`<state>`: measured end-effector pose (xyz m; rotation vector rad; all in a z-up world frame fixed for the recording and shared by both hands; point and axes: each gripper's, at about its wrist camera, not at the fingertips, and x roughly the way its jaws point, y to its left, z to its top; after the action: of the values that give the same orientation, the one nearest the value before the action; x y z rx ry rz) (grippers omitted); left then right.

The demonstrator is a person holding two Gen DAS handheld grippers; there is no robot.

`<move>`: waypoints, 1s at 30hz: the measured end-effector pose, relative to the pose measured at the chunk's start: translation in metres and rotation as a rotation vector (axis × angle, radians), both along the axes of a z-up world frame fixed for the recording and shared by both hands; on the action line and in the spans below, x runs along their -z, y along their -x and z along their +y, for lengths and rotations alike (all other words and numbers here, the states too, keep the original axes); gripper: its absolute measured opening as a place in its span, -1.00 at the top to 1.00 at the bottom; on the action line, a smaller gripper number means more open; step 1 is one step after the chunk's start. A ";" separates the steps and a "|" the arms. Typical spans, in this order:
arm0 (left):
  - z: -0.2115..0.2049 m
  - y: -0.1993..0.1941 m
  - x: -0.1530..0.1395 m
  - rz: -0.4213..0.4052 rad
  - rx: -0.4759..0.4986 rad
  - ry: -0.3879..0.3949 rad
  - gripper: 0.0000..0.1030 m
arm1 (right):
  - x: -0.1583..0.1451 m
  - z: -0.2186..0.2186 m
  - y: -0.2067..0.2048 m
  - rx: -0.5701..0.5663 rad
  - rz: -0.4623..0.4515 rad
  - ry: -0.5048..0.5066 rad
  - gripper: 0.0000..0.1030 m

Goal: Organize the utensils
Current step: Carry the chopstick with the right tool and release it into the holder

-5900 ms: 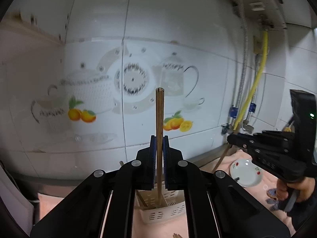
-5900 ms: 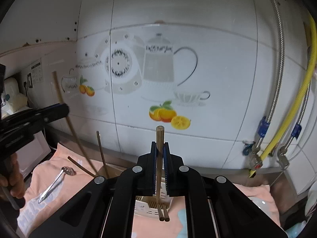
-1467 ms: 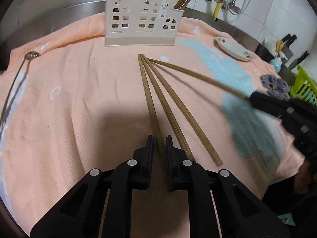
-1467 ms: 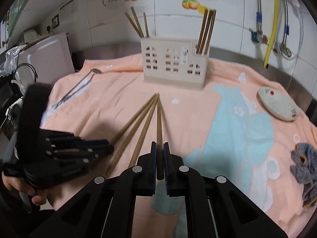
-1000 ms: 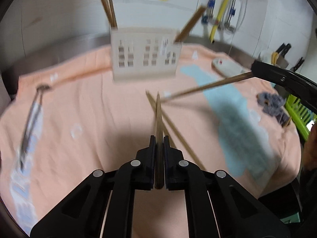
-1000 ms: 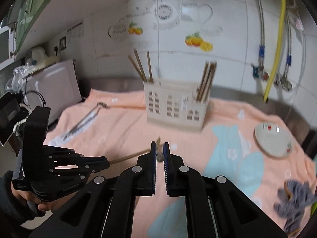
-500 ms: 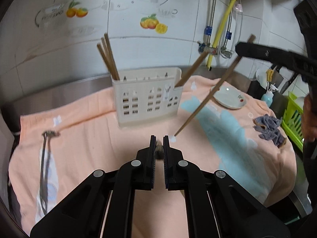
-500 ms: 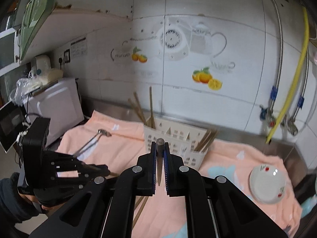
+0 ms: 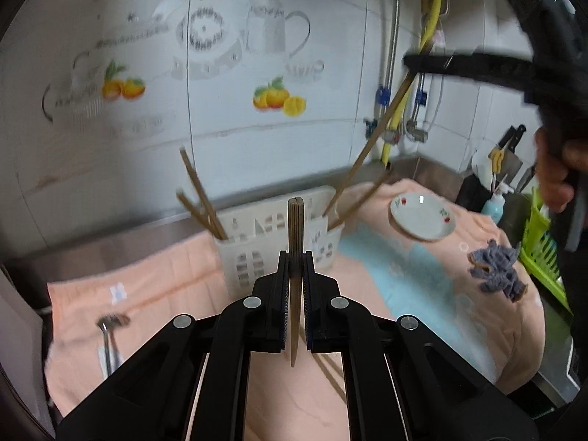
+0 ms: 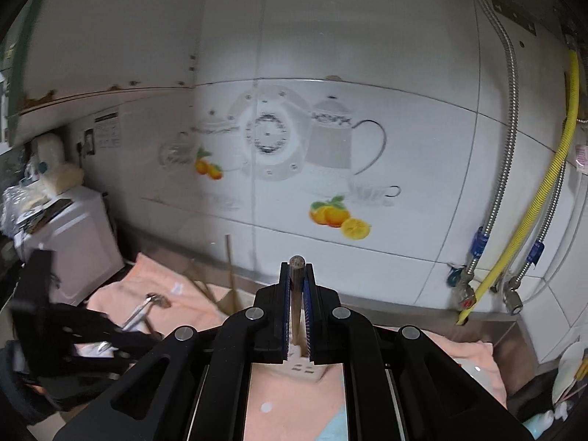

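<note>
Left wrist: chopstick (image 9: 295,257) upright (clamped) — between tongs (image 9: 295,268).

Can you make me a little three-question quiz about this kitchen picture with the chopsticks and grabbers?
1. True or false: the left gripper is shut on a chopstick.
2. Where does the lower end of the right gripper's chopstick point?
A. At the holder
B. At the plate
C. At the spoon
3. Fill the blank: the plate sits on the ____ that covers the counter.

Key
1. True: its jaws clamp the chopstick, which stands upright.
2. A: in the left view it slants down toward the holder's right end.
3. Towel: peach with a blue patch.
</note>
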<state>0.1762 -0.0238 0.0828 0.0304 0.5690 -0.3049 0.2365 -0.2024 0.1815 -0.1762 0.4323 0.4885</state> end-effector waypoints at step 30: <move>0.015 -0.111 -0.029 -0.058 -0.135 0.041 0.88 | 0.075 0.004 -0.069 0.039 0.137 0.034 0.87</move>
<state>0.2875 -0.0086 0.1121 -0.0391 0.5049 -0.1835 0.3051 -0.1983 0.1065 -0.1674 0.5767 0.4568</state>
